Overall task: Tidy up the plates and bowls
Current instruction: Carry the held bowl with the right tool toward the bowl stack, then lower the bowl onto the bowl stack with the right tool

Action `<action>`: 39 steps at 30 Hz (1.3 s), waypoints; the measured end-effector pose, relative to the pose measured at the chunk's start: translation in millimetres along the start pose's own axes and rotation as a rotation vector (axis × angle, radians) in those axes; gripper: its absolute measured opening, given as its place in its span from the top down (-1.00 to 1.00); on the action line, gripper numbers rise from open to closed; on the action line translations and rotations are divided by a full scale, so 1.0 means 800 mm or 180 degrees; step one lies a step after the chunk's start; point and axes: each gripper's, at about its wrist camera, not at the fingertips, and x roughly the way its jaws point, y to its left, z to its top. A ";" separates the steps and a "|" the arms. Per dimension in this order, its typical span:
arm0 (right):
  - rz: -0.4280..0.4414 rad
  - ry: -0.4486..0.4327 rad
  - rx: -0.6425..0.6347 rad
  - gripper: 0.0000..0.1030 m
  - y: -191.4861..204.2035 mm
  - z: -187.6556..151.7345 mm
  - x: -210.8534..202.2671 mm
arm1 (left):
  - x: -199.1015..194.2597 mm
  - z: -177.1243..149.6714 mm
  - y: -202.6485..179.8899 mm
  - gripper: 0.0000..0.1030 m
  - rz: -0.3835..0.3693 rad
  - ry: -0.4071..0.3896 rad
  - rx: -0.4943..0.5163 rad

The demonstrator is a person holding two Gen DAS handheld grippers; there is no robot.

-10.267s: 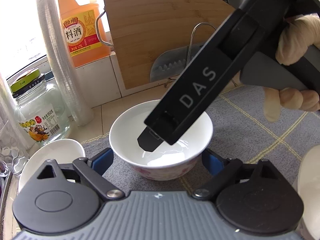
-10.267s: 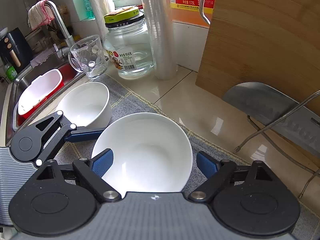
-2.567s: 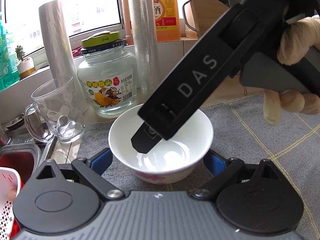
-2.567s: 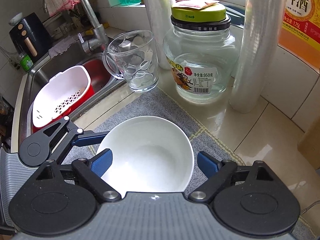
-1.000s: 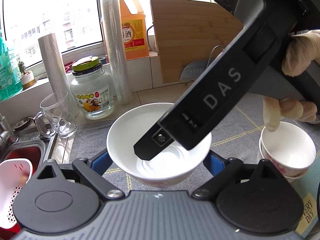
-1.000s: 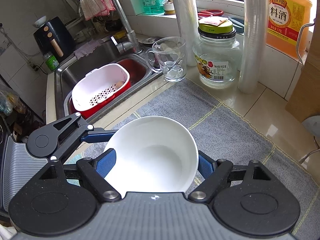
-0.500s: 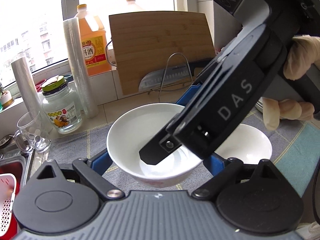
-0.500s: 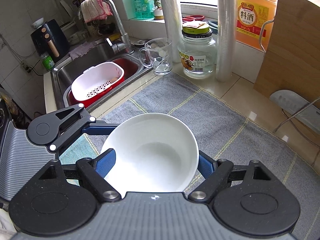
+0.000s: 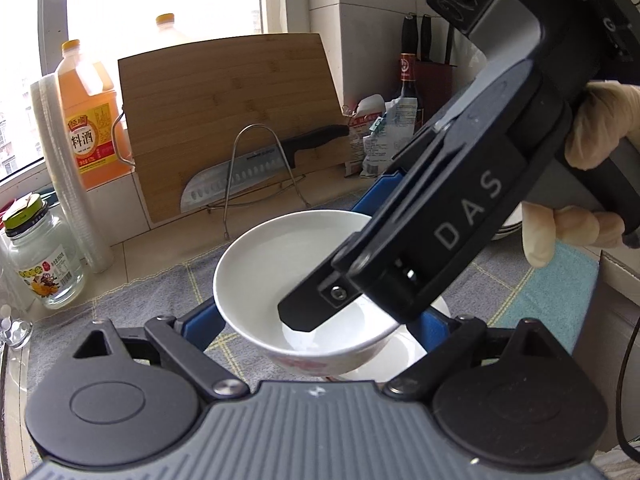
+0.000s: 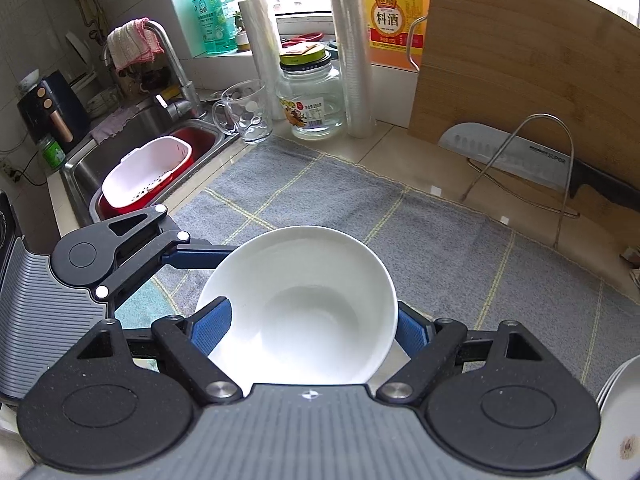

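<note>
Bamboo board [image 9: 232, 116] behind racked knife [image 9: 256, 164]

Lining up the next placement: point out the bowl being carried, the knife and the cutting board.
bowl [image 10: 304, 304], right wrist view, inner wall.
knife [image 10: 504, 152], right wrist view, blade.
cutting board [image 9: 228, 92], left wrist view, front face.

The left gripper [image 9: 316, 320] clamps a white bowl [image 9: 272, 264] with a pink-patterned base between its blue pads, above a grey checked mat [image 9: 132, 300]. The right gripper [image 9: 404, 248], held by a gloved hand [image 9: 576, 184], crosses over the bowl's right rim, and another white dish [image 9: 400, 354] shows just beneath. Behind stand a bamboo cutting board [image 9: 232, 112], a knife [image 9: 256, 168] in a wire rack, an orange bottle [image 9: 90, 120] and a glass jar [image 9: 38, 256].
</note>
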 end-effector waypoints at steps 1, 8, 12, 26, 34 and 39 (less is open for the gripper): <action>-0.0022 -0.0007 0.0029 -0.74 -0.003 -0.003 -0.003 | 0.002 0.001 -0.004 -0.85 -0.0035 -0.0003 0.0015; -0.0138 -0.0006 0.0206 -0.74 -0.019 -0.028 -0.018 | 0.012 -0.001 -0.021 -0.85 -0.0209 0.0023 0.0045; -0.0168 0.0021 0.0265 -0.74 -0.025 -0.040 -0.018 | 0.017 -0.003 -0.025 -0.85 -0.0261 0.0055 0.0043; -0.0106 0.0035 0.0361 -0.74 -0.031 -0.050 -0.009 | 0.025 -0.009 -0.025 -0.85 -0.0274 0.0079 -0.0011; -0.0154 0.0050 0.0359 -0.74 -0.033 -0.051 -0.006 | 0.032 -0.015 -0.024 -0.85 -0.0319 0.0074 -0.0047; -0.0184 0.0068 0.0333 -0.74 -0.033 -0.051 0.000 | 0.035 -0.015 -0.020 -0.85 -0.0326 0.0082 -0.0065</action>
